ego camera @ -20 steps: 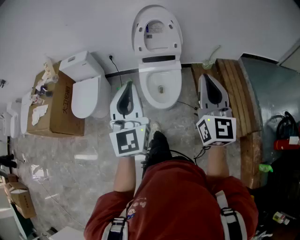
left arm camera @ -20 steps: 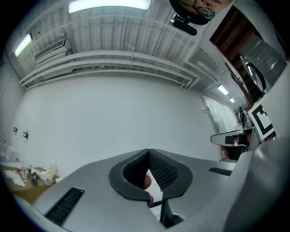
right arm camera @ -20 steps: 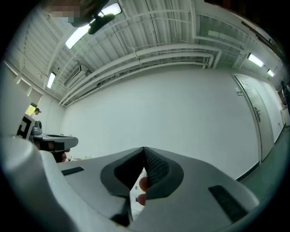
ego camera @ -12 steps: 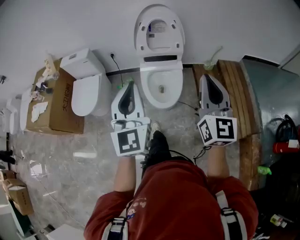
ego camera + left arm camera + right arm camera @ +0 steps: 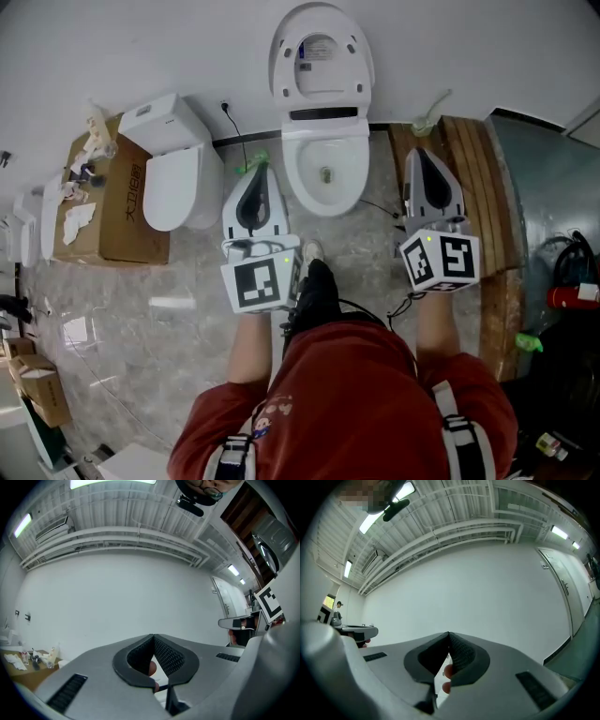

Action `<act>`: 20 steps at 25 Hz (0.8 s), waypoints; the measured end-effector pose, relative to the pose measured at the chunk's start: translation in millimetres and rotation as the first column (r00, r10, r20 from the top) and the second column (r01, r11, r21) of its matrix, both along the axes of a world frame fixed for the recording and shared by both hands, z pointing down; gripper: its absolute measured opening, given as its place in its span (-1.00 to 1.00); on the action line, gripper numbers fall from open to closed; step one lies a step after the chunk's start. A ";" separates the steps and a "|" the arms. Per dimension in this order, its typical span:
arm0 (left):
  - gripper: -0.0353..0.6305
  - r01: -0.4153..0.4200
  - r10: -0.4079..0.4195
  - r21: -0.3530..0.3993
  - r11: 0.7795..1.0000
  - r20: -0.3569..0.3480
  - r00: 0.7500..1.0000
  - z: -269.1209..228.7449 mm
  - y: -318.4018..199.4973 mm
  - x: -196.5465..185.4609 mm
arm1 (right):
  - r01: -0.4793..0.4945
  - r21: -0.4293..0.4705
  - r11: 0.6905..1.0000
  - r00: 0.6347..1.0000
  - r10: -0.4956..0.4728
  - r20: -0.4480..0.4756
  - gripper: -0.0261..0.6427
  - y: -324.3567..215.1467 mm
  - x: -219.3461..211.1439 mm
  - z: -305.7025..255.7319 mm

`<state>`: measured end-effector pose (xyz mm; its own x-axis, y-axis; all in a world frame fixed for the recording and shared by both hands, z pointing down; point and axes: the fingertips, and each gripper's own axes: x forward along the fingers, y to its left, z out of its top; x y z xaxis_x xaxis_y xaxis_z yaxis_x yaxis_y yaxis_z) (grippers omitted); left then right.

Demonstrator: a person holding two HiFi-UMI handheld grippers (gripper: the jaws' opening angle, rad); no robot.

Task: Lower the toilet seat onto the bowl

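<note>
In the head view a white toilet stands against the wall with its seat and lid (image 5: 322, 58) raised upright over the open bowl (image 5: 324, 173). My left gripper (image 5: 259, 169) hovers just left of the bowl, and my right gripper (image 5: 418, 150) is to the bowl's right, over the wooden boards. Neither touches the toilet. Both point slightly upward at the bare white wall. The left gripper (image 5: 152, 636) has its jaws together with nothing in them. The right gripper (image 5: 448, 633) is likewise shut and empty.
A second toilet (image 5: 173, 183) with its lid down stands to the left, beside a cardboard box (image 5: 117, 211) with clutter on top. A wooden pallet (image 5: 483, 178) lies right of the bowl. A cable (image 5: 375, 208) trails across the marble floor. My black shoe (image 5: 314, 292) is in front of the bowl.
The picture has shifted slightly to the right. Both grippers stay shut and keep their places on either side of the bowl. The seat stays raised.
</note>
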<state>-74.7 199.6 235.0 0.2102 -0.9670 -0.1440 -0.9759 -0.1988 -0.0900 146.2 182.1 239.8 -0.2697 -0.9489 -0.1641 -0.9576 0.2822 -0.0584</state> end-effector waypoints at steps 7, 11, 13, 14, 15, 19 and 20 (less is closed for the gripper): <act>-0.86 -0.018 0.017 -0.031 0.999 -0.016 1.000 10.7 -36.8 2.4 | -0.007 -0.033 0.999 1.000 0.007 0.000 -0.89 -34.2 -0.9 10.2; -0.86 -0.016 0.015 -0.047 0.999 -0.002 1.000 17.5 -60.7 -2.3 | -0.007 -0.048 0.999 1.000 0.006 -0.017 -0.89 -56.5 -5.7 16.0; -0.86 -0.023 0.024 -0.056 0.998 0.007 1.000 23.3 -72.8 -3.4 | -0.005 -0.055 0.999 1.000 0.003 -0.028 -0.89 -68.1 -8.2 18.7; -0.86 -0.029 0.030 -0.060 0.998 0.012 0.999 26.8 -79.6 -4.0 | -0.006 -0.059 0.998 1.000 0.004 -0.029 -0.89 -74.9 -9.2 20.2; -0.86 -0.031 0.032 -0.067 0.997 0.015 0.999 29.5 -87.2 -5.4 | -0.009 -0.065 0.998 1.000 0.007 -0.027 -0.89 -82.6 -10.3 21.9; -0.86 -0.032 0.031 -0.065 0.997 -0.014 0.999 31.6 -119.4 -14.7 | -0.006 -0.078 0.997 1.000 0.003 -0.030 -0.89 -115.5 -21.6 25.0; -0.86 -0.025 0.024 -0.065 0.998 -0.024 0.999 30.4 -127.9 -18.3 | -0.001 -0.080 0.997 0.999 -0.001 -0.034 -0.89 -124.2 -25.5 24.9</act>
